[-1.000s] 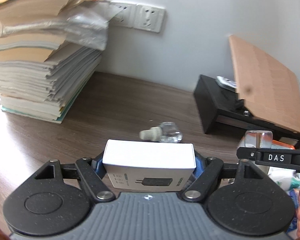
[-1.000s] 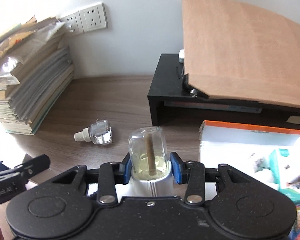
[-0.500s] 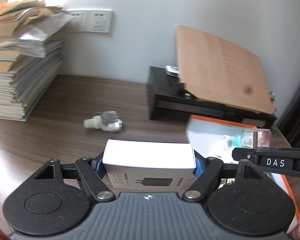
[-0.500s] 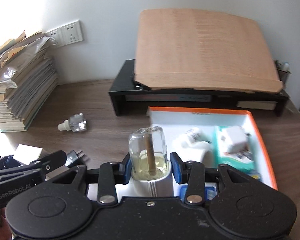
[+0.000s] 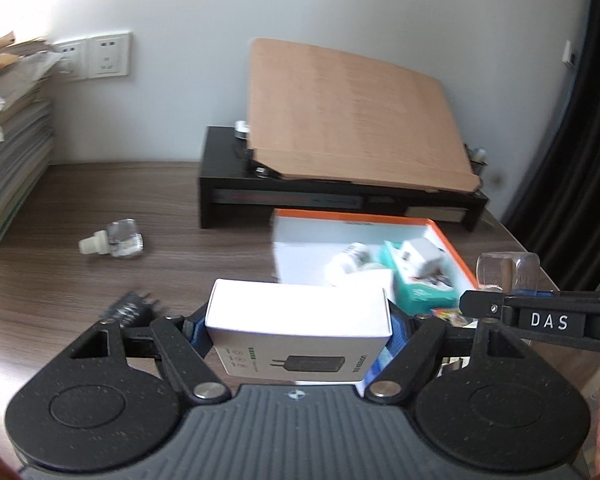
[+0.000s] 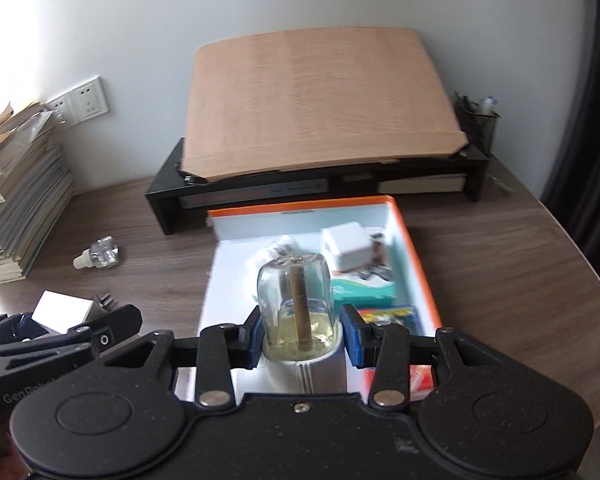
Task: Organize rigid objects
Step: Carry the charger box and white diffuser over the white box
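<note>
My left gripper [image 5: 298,334] is shut on a white charger box [image 5: 300,320], held above the table just left of an orange-rimmed white box [image 5: 448,232]. My right gripper [image 6: 302,340] is shut on a glass liquid bottle with a wick in a white base [image 6: 296,304], held over the near part of the orange-rimmed box [image 6: 414,240]. That box holds a white plug adapter [image 6: 346,246], a teal packet [image 6: 364,288] and other small items. A small clear bottle with a white neck [image 5: 114,238] lies on the table to the left. A black plug [image 5: 130,310] lies near my left gripper.
A black monitor stand [image 6: 172,196] with a cardboard sheet [image 6: 320,100] leaning on it stands along the wall behind the box. A tall stack of papers [image 6: 16,188] fills the left. Wall sockets [image 5: 96,56] are above. A mesh pen holder [image 6: 478,124] is at the right.
Both grippers have swung to the right with their loads. The orange-rimmed box has come into full view and now lies under the right gripper and beside the left one.
</note>
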`<control>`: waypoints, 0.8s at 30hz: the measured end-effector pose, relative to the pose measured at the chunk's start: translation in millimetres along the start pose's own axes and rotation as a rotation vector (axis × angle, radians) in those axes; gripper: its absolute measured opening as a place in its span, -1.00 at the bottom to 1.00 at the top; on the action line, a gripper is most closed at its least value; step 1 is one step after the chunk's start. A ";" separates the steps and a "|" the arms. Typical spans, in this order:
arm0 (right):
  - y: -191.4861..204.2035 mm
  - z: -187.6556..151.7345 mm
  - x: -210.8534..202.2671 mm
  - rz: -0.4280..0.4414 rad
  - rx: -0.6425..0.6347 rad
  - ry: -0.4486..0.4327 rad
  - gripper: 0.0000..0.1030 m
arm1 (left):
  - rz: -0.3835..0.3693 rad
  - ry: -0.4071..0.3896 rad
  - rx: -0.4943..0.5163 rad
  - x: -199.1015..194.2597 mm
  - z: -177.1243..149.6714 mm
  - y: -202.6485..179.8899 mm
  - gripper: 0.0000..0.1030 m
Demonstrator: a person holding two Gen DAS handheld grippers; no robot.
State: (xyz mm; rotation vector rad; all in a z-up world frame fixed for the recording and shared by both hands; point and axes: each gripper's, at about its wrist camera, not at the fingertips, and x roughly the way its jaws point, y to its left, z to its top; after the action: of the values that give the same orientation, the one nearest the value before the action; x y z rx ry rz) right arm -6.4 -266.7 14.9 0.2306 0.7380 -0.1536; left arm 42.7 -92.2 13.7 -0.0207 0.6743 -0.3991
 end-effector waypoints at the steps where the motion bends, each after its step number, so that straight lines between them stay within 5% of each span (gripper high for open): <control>1: -4.8 -2.0 -2.3 -0.006 0.003 -0.001 -0.05 | -0.006 0.002 0.006 0.6 -1.1 -4.5 0.55; 24: -65.3 -31.6 -30.4 -0.034 0.040 0.002 -0.05 | -0.042 0.053 0.034 12.1 -22.6 -66.8 0.55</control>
State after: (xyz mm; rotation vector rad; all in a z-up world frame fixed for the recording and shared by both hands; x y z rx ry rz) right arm -63.3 -319.6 2.9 0.2563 0.7411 -0.2006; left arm 13.9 -155.9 -1.5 0.0078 0.7199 -0.4526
